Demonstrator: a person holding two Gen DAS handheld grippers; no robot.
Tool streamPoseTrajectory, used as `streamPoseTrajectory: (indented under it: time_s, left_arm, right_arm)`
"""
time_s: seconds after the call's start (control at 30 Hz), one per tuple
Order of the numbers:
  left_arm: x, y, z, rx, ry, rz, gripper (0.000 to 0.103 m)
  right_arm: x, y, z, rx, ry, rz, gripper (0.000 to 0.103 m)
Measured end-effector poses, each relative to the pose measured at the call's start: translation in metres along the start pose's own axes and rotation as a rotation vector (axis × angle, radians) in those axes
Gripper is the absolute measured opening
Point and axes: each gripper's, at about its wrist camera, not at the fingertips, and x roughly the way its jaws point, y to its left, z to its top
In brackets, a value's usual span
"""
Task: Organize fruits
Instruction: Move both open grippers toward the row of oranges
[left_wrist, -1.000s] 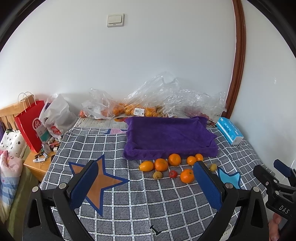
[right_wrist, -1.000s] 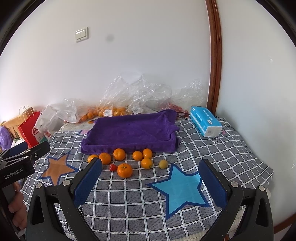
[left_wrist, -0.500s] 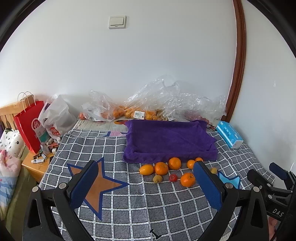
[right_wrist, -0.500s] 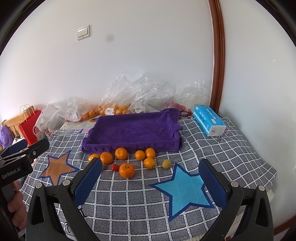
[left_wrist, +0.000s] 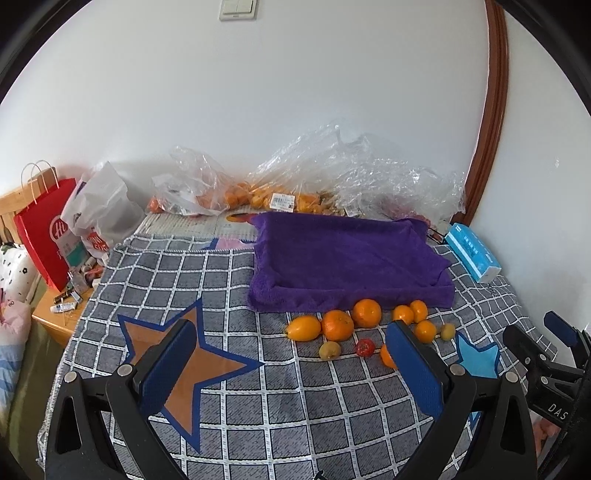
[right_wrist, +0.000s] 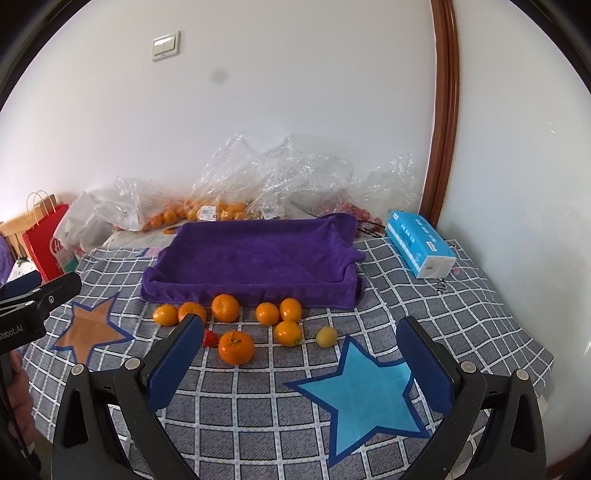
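Both claws, left gripper (left_wrist: 291, 363) and right gripper (right_wrist: 301, 360), are hanging spread and empty; the loose oranges (right_wrist: 225, 307) are lying strung left-to-right along the purple towel-lined tray (right_wrist: 255, 286), itself lying long side toward them.

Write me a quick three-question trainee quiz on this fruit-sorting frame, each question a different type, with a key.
1. True or false: the purple tray already holds fruit.
2. The small red fruit lies: A) in the tray, B) on the checked cloth, C) in a gripper.
3. Fill in: the left gripper and the right gripper are both ____.

Key: 1 false; 2 B; 3 open.
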Motion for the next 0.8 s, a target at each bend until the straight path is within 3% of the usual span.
streamPoseTrajectory:
  time_s: [0.23, 0.4, 0.73, 0.8]
  left_arm:
    - [0.034, 0.013, -0.011, 0.009, 0.014, 0.047, 0.102]
    - [0.052, 0.018, -0.011, 0.040, 0.047, 0.054, 0.102]
    - [0.085, 0.021, -0.020, 0.078, 0.110, 0.036, 0.102]
    - [0.090, 0.024, -0.021, 0.080, 0.109, 0.030, 0.102]
  right_arm:
    - [0.039, 0.001, -0.009, 0.003, 0.057, 0.002, 0.102]
    - [0.070, 0.001, -0.017, 0.024, 0.171, 0.076, 0.093]
    - [0.101, -0.009, -0.033, 0.096, 0.214, 0.118, 0.092]
    - [0.107, -0.012, -0.034, 0.106, 0.222, 0.119, 0.087]
